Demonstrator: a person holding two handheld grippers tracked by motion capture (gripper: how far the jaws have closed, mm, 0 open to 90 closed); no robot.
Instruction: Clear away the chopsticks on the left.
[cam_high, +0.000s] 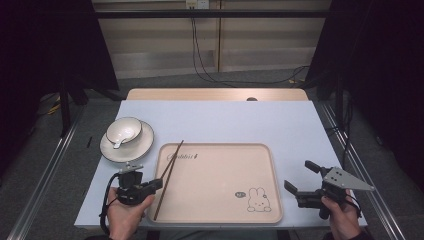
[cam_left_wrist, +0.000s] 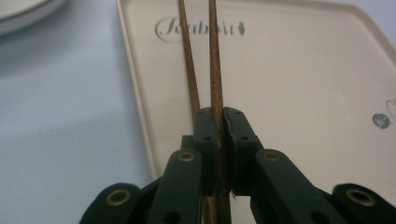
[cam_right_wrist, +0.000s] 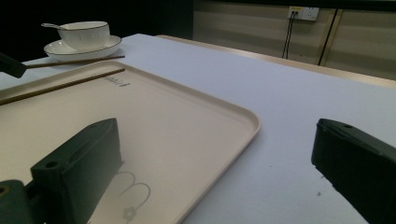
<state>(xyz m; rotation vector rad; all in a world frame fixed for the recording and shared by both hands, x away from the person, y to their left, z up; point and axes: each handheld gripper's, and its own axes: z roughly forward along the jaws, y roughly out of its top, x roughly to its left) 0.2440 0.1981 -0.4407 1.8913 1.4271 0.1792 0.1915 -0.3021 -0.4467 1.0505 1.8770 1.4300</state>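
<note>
Two brown chopsticks are at the left side of the beige rabbit tray (cam_high: 220, 170). My left gripper (cam_high: 157, 183) (cam_left_wrist: 219, 112) is shut on one chopstick (cam_left_wrist: 215, 60) (cam_high: 172, 159), which is lifted slightly above the tray in the right gripper view. The other chopstick (cam_left_wrist: 188, 60) (cam_high: 160, 205) lies flat on the tray just beside it. My right gripper (cam_high: 297, 174) (cam_right_wrist: 215, 135) stands wide open over the table just off the tray's right rim (cam_right_wrist: 247, 121), with nothing between its jaws.
A white bowl (cam_high: 123, 130) with a spoon in it sits on a white plate (cam_high: 142, 142) at the tray's far left corner. Bare blue-white tabletop (cam_high: 250, 120) stretches behind the tray. The table's front edge is close to both hands.
</note>
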